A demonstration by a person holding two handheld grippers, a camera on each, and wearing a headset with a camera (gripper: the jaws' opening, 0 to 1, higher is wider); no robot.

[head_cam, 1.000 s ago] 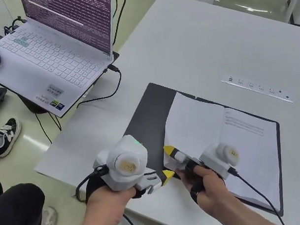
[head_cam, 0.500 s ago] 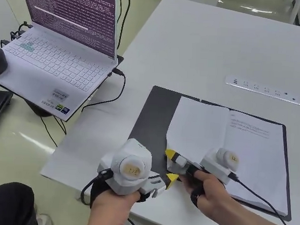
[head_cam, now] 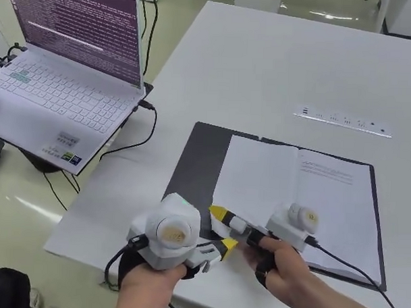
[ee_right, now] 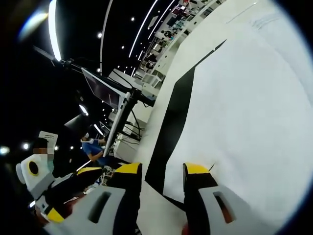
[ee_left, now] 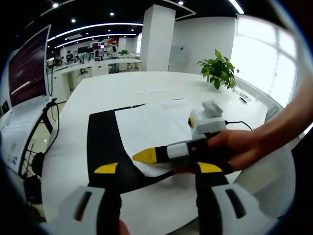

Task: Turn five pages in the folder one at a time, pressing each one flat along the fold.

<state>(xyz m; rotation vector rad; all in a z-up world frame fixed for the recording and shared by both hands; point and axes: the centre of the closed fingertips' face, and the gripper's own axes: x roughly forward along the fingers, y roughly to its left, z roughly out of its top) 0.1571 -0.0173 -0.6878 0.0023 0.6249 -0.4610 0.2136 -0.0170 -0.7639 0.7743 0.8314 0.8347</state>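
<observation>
Left of the white table (head_cam: 263,54): laptop (head_cam: 59,88), screen lit. At near edge: open folder (head_cam: 198,167), top page (head_cam: 259,176) lying flat. Beyond: socket strip (head_cam: 343,120). Left gripper (ee_left: 157,169) spread; right gripper (ee_right: 161,170) crossing its front, jaws apart at page's near-left corner.

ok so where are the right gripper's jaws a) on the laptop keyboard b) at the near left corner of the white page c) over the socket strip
b: the right gripper has its open jaws at the near left corner of the white page, beside the folder's black cover.
</observation>
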